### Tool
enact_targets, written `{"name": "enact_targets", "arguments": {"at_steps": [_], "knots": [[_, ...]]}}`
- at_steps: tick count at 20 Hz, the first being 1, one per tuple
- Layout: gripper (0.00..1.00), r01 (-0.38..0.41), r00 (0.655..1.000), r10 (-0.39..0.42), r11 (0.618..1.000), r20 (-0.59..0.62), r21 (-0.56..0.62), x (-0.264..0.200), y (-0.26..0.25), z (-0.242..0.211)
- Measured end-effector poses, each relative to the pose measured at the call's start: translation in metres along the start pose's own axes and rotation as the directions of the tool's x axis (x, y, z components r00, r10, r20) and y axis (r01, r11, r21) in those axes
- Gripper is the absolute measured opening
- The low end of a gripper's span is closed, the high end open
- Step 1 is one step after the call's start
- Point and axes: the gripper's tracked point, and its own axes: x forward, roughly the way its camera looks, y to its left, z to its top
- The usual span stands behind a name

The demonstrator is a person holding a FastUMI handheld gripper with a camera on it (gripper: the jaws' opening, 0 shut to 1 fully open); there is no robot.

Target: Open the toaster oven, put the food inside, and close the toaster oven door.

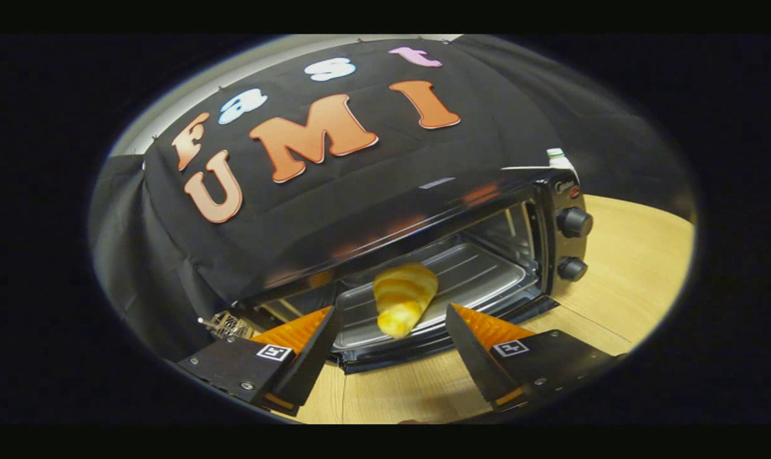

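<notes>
Golden, ridged croissant-shaped piece of food (pixel 403 298) lies on the grey metal baking tray (pixel 487 271) inside the black toaster oven (pixel 424 255), with its near tip hanging close to the tray's front lip. My gripper (pixel 389 335) sits just short of the oven mouth, fingers spread wide with nothing between them; the food lies just ahead of them and in line with the gap. The door is clearly open, though I cannot make out the door panel itself under the fingers. My read: food delivered, closing left to do. Two black control knobs (pixel 574 245) sit on the oven's right panel, and a white bottle top (pixel 556 155) peeks up behind it. The light wooden tabletop (pixel 627 268) runs off to the right. Risks from here: the food's front tip may foul the door as it swings up, or a finger may clip it when I reach for the door edge and drag it off the tray.
</notes>
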Motion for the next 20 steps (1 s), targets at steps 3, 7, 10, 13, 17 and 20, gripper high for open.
{"name": "enact_targets", "arguments": {"at_steps": [3, 7, 10, 13, 17, 20], "knots": [[0.98, 0.008, 1.000, -0.006, 0.994, 0.014, -0.109, -0.041, -0.002, -0.001], [0.98, 0.003, 1.000, -0.001, 0.979, 0.012, -0.204, -0.085, -0.007, -0.011], [0.98, 0.009, 1.000, -0.015, 0.966, -0.020, -0.259, -0.107, -0.022, -0.030], [0.99, 0.057, 0.996, -0.073, 0.955, -0.044, -0.290, -0.121, -0.050, -0.049], [0.98, 0.086, 0.990, -0.115, 0.951, -0.081, -0.299, -0.126, -0.076, -0.076], [0.99, 0.083, 0.985, -0.126, 0.947, -0.121, -0.311, -0.121, -0.083, -0.093]]}}
